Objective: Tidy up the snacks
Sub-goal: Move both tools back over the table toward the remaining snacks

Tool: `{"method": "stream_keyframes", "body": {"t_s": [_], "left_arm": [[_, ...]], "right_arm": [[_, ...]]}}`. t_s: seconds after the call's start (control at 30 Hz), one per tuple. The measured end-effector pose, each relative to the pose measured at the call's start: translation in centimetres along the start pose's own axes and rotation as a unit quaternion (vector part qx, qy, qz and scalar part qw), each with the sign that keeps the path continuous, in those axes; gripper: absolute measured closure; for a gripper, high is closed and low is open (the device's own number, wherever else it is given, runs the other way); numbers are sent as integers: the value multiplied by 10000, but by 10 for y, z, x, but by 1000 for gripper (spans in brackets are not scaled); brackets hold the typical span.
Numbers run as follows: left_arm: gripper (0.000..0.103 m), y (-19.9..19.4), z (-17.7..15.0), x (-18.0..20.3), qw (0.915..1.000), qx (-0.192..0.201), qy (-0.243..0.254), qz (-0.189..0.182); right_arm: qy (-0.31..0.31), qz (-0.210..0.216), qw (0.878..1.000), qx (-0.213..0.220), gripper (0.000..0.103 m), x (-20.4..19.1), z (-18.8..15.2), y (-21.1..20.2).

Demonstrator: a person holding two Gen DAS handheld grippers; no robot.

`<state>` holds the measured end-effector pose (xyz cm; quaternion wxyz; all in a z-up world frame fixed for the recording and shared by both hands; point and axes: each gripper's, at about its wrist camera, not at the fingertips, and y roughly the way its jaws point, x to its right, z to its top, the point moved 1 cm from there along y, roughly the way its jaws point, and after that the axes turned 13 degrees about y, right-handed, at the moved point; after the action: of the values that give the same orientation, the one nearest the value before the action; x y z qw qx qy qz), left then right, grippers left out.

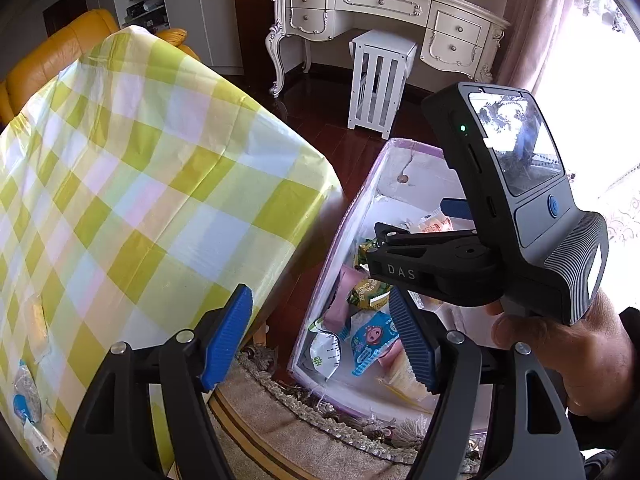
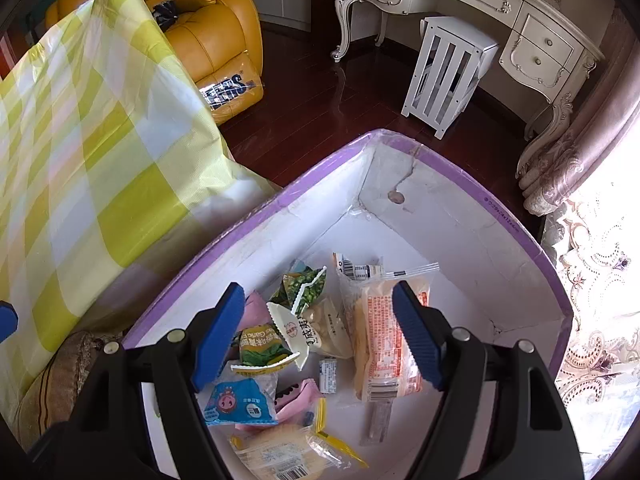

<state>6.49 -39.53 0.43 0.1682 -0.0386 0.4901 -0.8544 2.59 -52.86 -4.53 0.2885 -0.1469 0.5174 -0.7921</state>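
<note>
A white box with a purple rim (image 2: 312,178) stands on the floor beside the table and holds several snack packets. Among them are an orange-printed bread pack (image 2: 384,332), a green packet (image 2: 264,346) and a blue cartoon packet (image 2: 236,400). My right gripper (image 2: 320,332) is open and empty above the packets inside the box. My left gripper (image 1: 324,344) is open and empty, over the gap between the table edge and the box (image 1: 360,200). The blue cartoon packet (image 1: 372,340) shows between its fingers. The right gripper's body (image 1: 500,216) hangs over the box.
A table under a yellow checked cloth (image 1: 132,184) fills the left, with a couple of snack packets (image 1: 26,400) at its near left edge. A white slatted stool (image 2: 444,68) and an ornate white desk (image 2: 500,4) stand behind. An orange armchair (image 2: 216,32) is at back left.
</note>
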Motion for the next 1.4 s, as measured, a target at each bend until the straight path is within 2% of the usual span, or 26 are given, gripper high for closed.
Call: {"method": "stream_keyframes", "body": {"t_s": [0.37,0.83,0.97,1.1,1.17,1.33,1.4], "left_arm": [[30,-32,-24,-52,9963,242,-585,577],[29,-63,-74,-131,9787,368,-1653,1163],[28,-78,-95,-149,9694,438,-1972,1398],[28,-96,-122,-171,9558,474,-2361,1684],[28,-105,-139,-182,9471,481,-2578,1849],[27,-135,-188,-204,9185,538,-3121,2368],[22,-143,-208,-211,9103,541,-3326,2405]], "right_arm": [[-535,315,9974,360,27,-49,-2,-37],[-967,1025,9893,374,26,-121,-20,-63],[-1070,1221,9860,385,26,-139,-25,-70],[-1195,1402,9822,366,26,-159,-32,-75],[-1272,1471,9803,348,26,-168,-36,-76],[-1418,1617,9761,317,26,-190,-45,-78],[-1496,1662,9742,317,26,-199,-49,-79]]}}
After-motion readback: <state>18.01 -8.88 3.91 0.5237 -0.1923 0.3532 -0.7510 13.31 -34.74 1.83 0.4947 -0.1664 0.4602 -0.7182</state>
